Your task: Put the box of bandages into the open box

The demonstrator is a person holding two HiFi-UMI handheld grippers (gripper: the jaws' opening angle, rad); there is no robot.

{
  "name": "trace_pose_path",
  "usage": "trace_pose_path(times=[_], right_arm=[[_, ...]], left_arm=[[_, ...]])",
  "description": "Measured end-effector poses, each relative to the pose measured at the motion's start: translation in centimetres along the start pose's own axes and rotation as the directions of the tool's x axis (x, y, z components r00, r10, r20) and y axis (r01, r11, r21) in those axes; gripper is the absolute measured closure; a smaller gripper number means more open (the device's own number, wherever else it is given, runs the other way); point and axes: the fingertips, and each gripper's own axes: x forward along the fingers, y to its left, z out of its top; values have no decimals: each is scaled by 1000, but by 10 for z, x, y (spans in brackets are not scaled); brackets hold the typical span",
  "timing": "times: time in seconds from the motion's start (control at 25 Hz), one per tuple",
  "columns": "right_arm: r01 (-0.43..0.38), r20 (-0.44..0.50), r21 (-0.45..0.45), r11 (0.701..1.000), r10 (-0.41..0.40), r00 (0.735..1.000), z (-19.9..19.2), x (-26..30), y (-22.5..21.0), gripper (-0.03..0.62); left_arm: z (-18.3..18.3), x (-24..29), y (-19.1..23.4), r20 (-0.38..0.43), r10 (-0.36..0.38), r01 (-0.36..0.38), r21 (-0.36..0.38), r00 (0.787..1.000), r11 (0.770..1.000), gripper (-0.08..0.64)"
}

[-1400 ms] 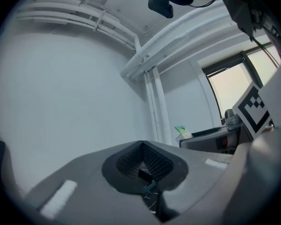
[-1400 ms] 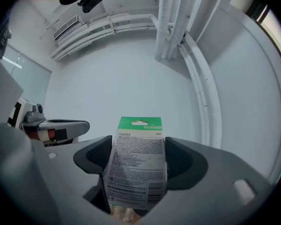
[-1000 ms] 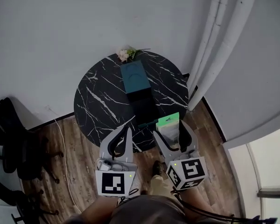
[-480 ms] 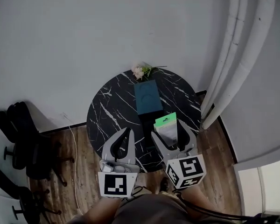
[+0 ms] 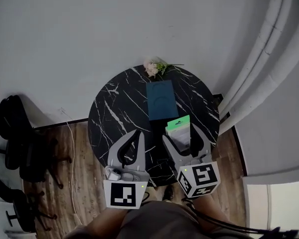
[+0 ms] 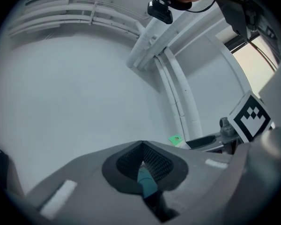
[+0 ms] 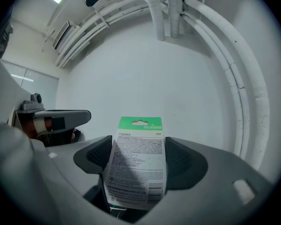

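Right gripper [image 5: 179, 134], pinching the box of bandages [image 7: 136, 172] upright above the table's [image 5: 117, 116] near edge, should carry it forward over the open box [image 5: 162, 99] toward the far edge, lower it squarely, then release, while the left gripper [image 5: 135, 133], jaws pressed together, keeps clear.

Green-topped box of bandages [image 5: 178, 128] upright in right tool [image 5: 180, 134]; seemingly teal open box [image 5: 161, 99] beyond.

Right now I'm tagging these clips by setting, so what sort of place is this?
Probably an indoor office corner: a round black marble-look table stands by a plain white wall, black wheeled office chairs sit at the left, and the floor is brown wood plank.
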Motion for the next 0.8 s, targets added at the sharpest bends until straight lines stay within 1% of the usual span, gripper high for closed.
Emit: trace_pose_path(times=[0.12, 0.2, 0.44, 0.56, 0.68, 0.8], right_arm=[[6, -25, -7, 1000, -6, 1000, -11, 21, 0, 210], [12, -49, 4, 1000, -12, 999, -23, 33, 0, 210], [47, -154, 35, 998, -41, 987, -77, 58, -8, 210], [79, -205, 60, 995, -65, 977, -109, 65, -19, 210], [97, -254, 84, 992, -73, 964, -139, 72, -25, 210], [116, -301, 95, 989, -83, 950, -165, 78, -26, 210]], left_arm=[[-10, 13, 14, -19, -9, 9, -2, 1000, 1000, 560], [-22, 21, 21, -48, -19, 18, -18, 999, 1000, 560], [-74, 43, 28, -148, -73, 61, -85, 986, 995, 560], [-106, 51, 24, -206, -110, 89, -107, 972, 990, 560], [-137, 57, 21, -272, -153, 121, -132, 950, 984, 560], [-162, 62, 23, -312, -183, 133, -176, 932, 975, 560]])
